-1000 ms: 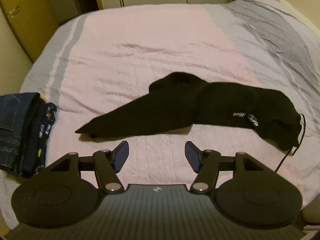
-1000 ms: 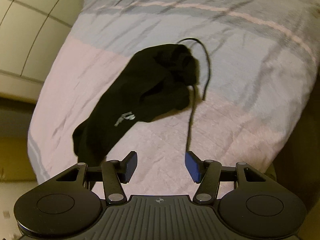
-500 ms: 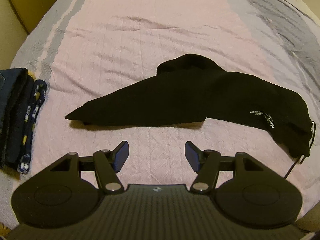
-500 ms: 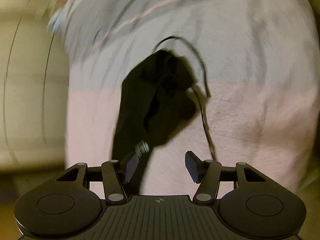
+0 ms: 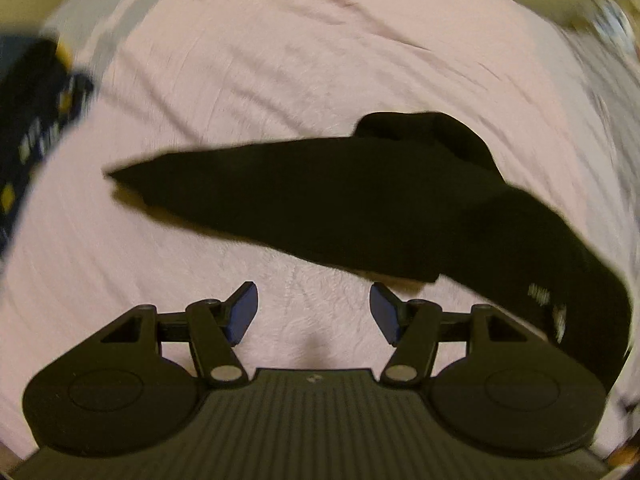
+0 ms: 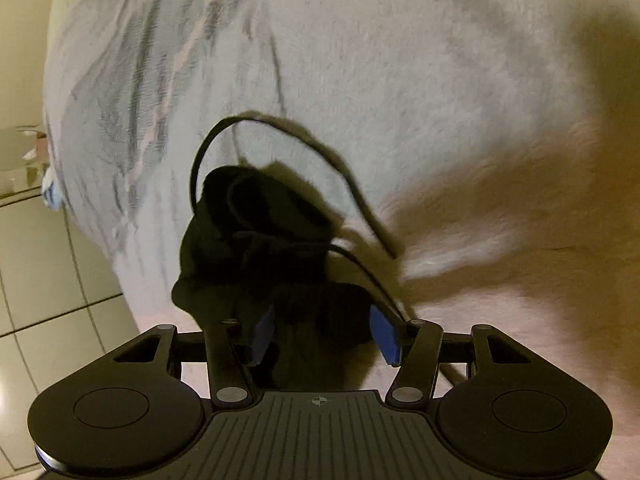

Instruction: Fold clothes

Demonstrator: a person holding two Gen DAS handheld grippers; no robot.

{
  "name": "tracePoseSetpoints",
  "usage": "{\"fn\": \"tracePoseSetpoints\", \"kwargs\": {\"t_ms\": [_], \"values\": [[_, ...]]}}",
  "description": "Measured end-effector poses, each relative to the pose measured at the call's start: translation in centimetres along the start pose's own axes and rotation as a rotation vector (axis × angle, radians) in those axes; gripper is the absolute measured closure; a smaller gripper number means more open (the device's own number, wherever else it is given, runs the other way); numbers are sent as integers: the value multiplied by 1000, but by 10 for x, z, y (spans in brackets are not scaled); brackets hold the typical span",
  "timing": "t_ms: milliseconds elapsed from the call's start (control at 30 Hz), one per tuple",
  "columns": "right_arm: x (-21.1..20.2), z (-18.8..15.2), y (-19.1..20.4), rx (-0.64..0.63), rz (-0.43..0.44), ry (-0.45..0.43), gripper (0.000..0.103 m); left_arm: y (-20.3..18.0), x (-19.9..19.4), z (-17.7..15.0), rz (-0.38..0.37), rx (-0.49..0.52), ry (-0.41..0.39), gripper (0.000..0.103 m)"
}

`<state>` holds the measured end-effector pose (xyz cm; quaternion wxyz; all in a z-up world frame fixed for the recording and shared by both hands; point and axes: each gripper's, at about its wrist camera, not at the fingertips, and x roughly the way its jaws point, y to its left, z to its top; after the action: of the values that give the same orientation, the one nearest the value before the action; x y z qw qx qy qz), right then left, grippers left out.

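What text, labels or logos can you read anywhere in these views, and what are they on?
White print on the black cloth garment: blurred by motion, unreadable.
Yellow and white marks on the dark folded clothes at the left edge: blurred, unreadable.
Small round crosshair mark on the right gripper body: a symbol, no letters.
Nothing else legible.

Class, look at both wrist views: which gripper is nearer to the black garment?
Right. The right gripper has the black garment between its just-closing fingers; the left gripper hangs open, short of the garment's edge.

Garment (image 5: 340, 204) lies across bed (image 5: 280, 60); folded clothes (image 5: 32, 112) at left edge; drawstring (image 6: 280, 132) trails right of garment
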<state>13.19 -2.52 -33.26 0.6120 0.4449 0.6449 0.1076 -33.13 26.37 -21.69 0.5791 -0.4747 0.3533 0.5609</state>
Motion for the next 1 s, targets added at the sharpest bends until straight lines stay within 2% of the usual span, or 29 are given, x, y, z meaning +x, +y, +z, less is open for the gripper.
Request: {"fn": "tracePoseSetpoints", "kwargs": {"t_ms": [33, 67, 167, 233, 333, 433, 533, 567, 600, 633, 667, 800, 900, 1000], "values": [[2, -2, 5, -45, -4, -5, 71, 6, 7, 2, -16, -56, 11, 45], [3, -4, 11, -90, -8, -9, 80, 14, 17, 3, -34, -129, 24, 45], [1, -6, 25, -204, -10, -19, 89, 32, 40, 6, -66, -296, 30, 45], [-3, -5, 30, -210, 14, -19, 89, 43, 56, 9, -76, -390, 21, 44], [-2, -5, 38, -233, 0, -3, 87, 58, 79, 13, -72, -502, 23, 44], [-1, -7, 43, -240, -20, 0, 67, 75, 98, 15, -63, -606, 3, 44], [2, -9, 44, -225, -8, -8, 65, 90, 109, 18, -58, -687, -10, 47], [3, -9, 47, -237, -6, -3, 65, 93, 113, 20, -52, -690, -11, 52], [3, -9, 50, -249, -4, 1, 67, 94, 114, 24, -37, -675, -11, 75], [3, -10, 54, -274, -14, 2, 87, 93, 115, 30, -33, -639, -19, 100], [4, -11, 60, -310, -30, 2, 99, 93, 115, 35, -30, -603, -26, 102], [-17, -11, 91, -407, -24, -47, 101, 96, 92, 61, -45, -477, -77, 103], [-42, -10, 129, -482, 40, -92, 101, 96, 58, 80, -66, -367, -141, 103], [-61, -9, 181, -569, 113, -122, 101, 97, 28, 105, -114, -311, -168, 103]]}}
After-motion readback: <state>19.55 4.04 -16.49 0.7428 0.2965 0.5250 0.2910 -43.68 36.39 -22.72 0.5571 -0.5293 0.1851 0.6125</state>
